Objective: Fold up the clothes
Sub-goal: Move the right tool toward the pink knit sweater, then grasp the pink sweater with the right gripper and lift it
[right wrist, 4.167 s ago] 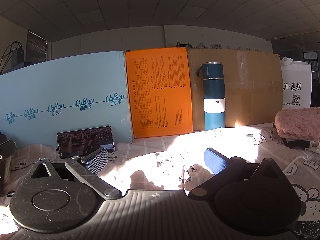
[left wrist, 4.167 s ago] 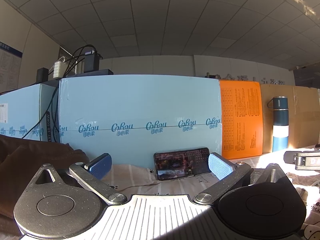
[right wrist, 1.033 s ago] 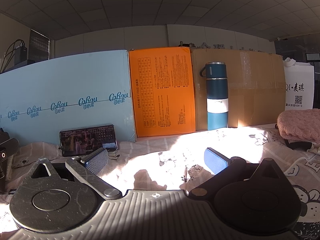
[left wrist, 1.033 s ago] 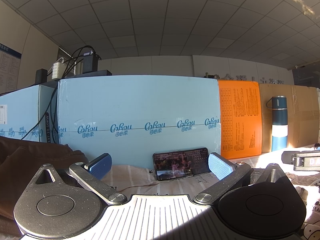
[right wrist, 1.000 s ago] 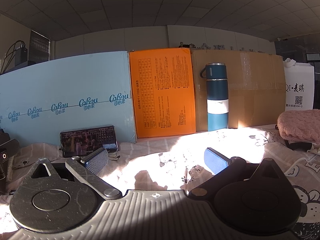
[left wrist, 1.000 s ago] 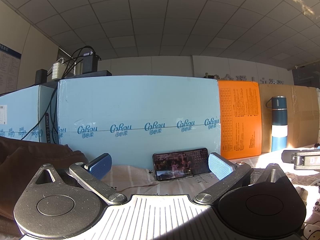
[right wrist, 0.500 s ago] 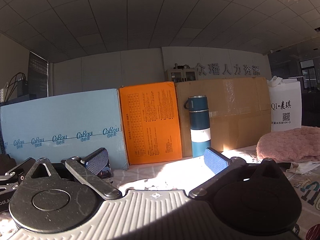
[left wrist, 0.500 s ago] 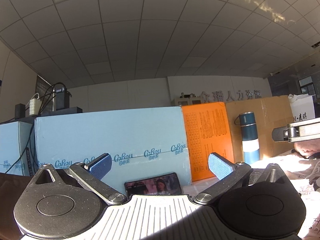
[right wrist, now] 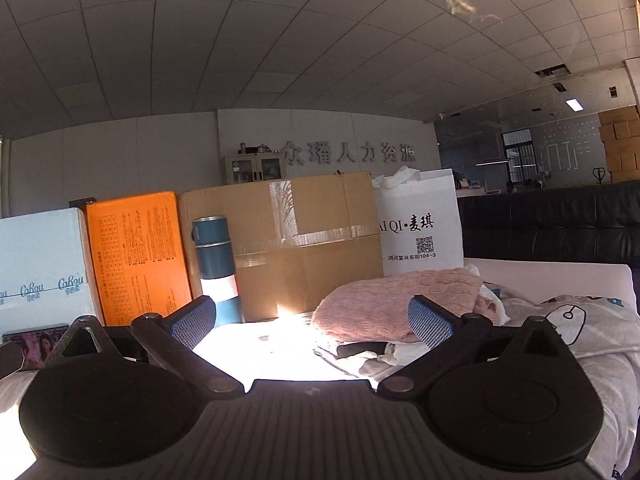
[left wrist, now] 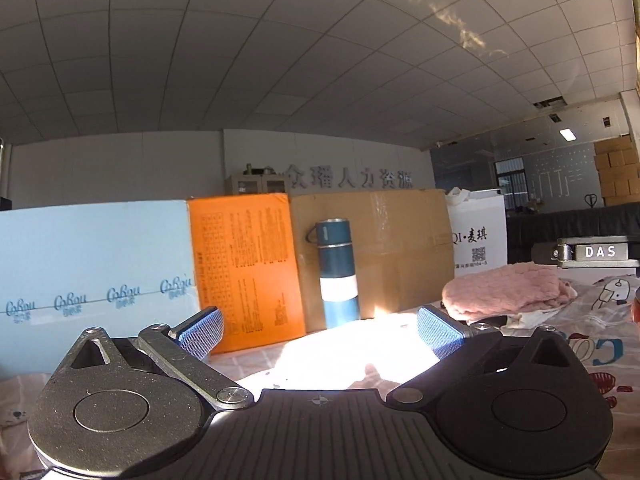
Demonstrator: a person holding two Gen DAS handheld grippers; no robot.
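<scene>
Landmark: cardboard box (right wrist: pixel 304 240), upright at the back of the surface, taped across the front.

Printed sheet (right wrist: pixel 592 320) covers the surface in front of the box; bed or desk underneath, can't tell. Bright sun patch on it straight in front of the box.

Light blue foam board (left wrist: pixel 92 268) stands furthest left of the box, with the orange panel (left wrist: pixel 244 268) between the two, touching the box edge in the left wrist view.

White paper bag (right wrist: pixel 420 224) with a QR code stands just right of the box.

Pink knit sweater (right wrist: pixel 400 300) lies bunched on the sheet, in front of the box's right end and the bag. It sits on top of some white fabric (right wrist: pixel 408 354), with a dark item under its front edge that I can't identify. Nothing is touching it.

Blue-and-white flask (right wrist: pixel 218 268) stands upright against the box's left end.

Phone (right wrist: pixel 34 342), screen lit, is propped low and far left of the box, at the foam board's foot; seen only in the right wrist view.

Left claw (left wrist: pixel 320 330): spread wide, holding nothing, aimed at the flask and box, off the sheet.

Right claw (right wrist: pixel 312 322): spread wide, holding nothing, the sweater showing between the fingers near the right one, no contact. Its body shows at the left wrist view's right edge, labelled DAS.
</scene>
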